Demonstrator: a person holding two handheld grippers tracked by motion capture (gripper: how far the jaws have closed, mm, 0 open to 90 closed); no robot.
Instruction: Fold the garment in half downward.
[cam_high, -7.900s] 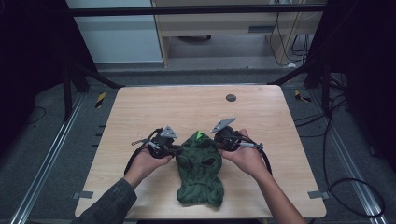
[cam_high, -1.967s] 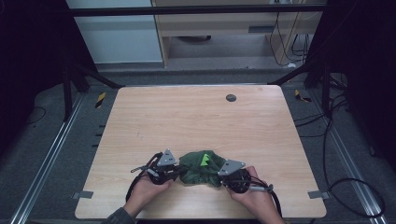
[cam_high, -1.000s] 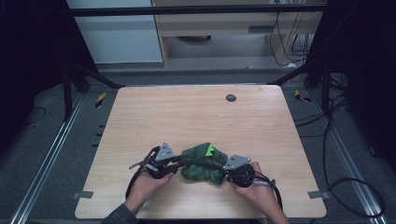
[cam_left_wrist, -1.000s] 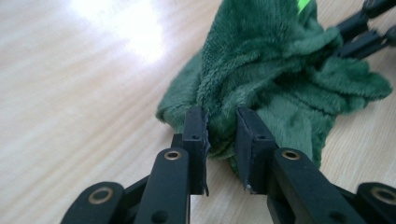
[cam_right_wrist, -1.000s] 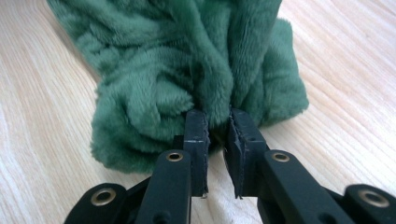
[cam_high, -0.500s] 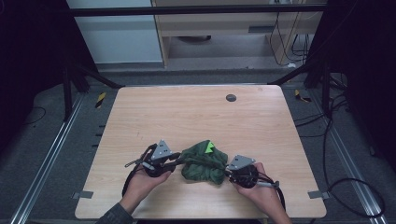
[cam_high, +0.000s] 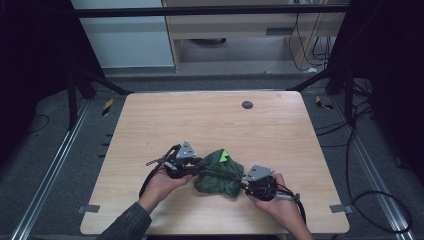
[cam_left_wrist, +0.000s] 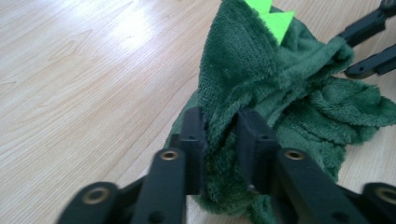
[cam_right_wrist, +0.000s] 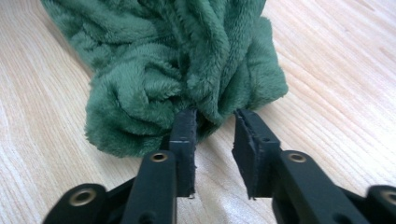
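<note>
The green cloth lies bunched on the near part of the table, between the two grippers. The left gripper pinches a thick fold of it, pads pressed into the pile. The right gripper has just been opening: its jaws stand narrowly apart, a fold hanging between them and touching only one pad. A dark disc sits at the far edge

Each gripper has two black jaws with ribbed pads and brass-ringed pivot holes. The left gripper and right gripper each carry a grey three-cornered plate and trail black cable. The person's left forearm wears a dark grey sleeve.
</note>
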